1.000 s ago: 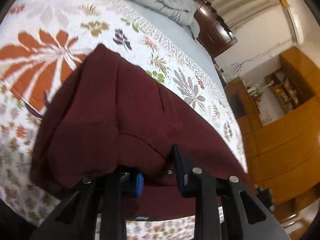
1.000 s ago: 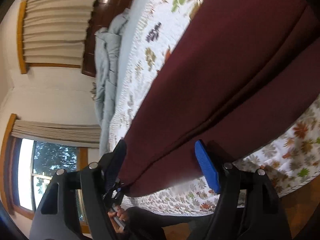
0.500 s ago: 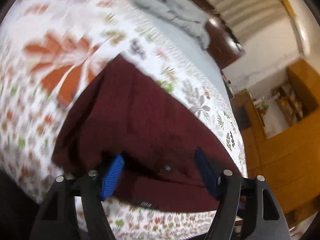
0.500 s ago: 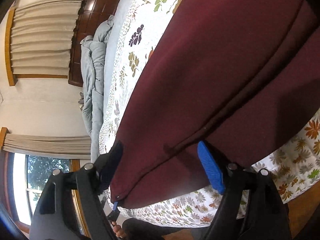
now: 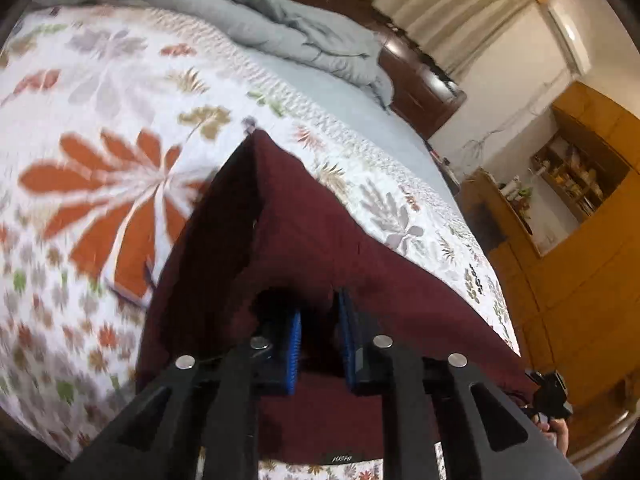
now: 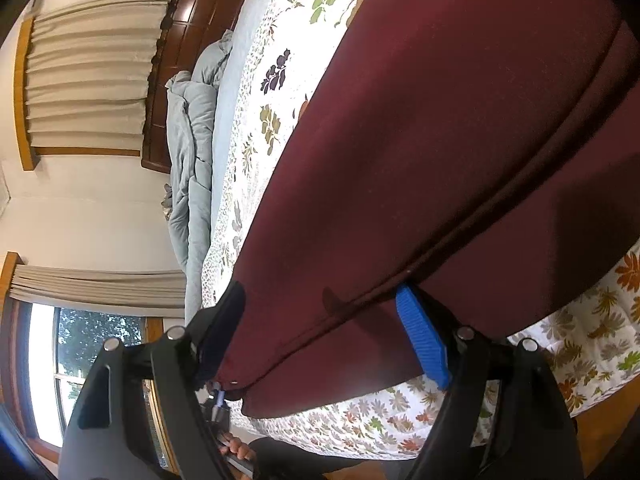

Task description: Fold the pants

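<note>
Dark maroon pants (image 5: 320, 240) lie across a floral quilt (image 5: 100, 120) on a bed. My left gripper (image 5: 318, 320) sits at their near edge, its jaws closing tight on a pinched fold. The blue pads (image 5: 295, 344) press the cloth, which rises in a tent-like ridge towards the far corner. In the right wrist view the pants (image 6: 440, 120) run long, with a seam down the middle. My right gripper (image 6: 320, 312) stands open at the leg end; the hem lies between its wide fingers, and the pads do not press it.
A crumpled grey duvet (image 5: 260, 16) lies by the dark wooden headboard (image 5: 420, 80). Orange wooden cabinets (image 5: 580, 260) stand beyond the bed's right side. A curtained window (image 6: 80, 340) is on the other side. A person's hand (image 6: 236, 450) shows below the bed edge.
My left gripper opened wide over the pants' edge, then closed on a fold and drew it up into a ridge. The right gripper stayed open and kept its place.
</note>
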{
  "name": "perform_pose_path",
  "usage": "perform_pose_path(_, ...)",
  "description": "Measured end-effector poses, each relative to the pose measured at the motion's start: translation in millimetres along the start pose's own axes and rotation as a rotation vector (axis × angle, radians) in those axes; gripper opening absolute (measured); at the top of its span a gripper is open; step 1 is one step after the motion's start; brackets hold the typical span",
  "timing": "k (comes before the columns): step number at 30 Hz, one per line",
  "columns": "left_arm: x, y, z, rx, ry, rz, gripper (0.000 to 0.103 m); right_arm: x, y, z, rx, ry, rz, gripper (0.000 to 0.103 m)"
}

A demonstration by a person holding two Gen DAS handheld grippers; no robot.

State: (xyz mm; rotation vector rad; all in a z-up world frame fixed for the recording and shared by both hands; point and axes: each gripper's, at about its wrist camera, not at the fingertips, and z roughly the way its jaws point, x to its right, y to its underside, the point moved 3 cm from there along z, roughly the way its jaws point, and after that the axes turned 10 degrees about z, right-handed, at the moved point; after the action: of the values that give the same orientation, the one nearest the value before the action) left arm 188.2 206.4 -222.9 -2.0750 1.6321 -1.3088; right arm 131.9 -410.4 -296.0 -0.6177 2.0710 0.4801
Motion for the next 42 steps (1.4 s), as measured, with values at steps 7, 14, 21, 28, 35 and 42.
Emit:
perform_pose_path(7,-16,1,10,-0.009,0.123,-0.191,0.06,7,-1,-6,0.023,-0.024,0.034,0.079)
perform_pose_path(14,-18,-18,10,0.041,0.174,-0.181,0.014,4,-1,-3,0.023,-0.025,0.001,0.019)
perform_pose_path(21,-18,22,-30,0.092,0.312,-0.325,0.014,18,13,-23,0.0,-0.055,-0.03,0.009)
perform_pose_path(28,-60,69,-19,0.004,0.269,-0.58,0.014,27,14,-22,-0.007,-0.024,0.014,0.016)
perform_pose_path(35,-45,59,-12,-0.01,0.255,-0.505,0.051,29,10,-25,0.012,-0.045,0.048,0.043)
perform_pose_path(42,-42,59,-25,-0.013,0.214,-0.526,0.013,3,17,-39,0.033,-0.102,-0.015,0.007)
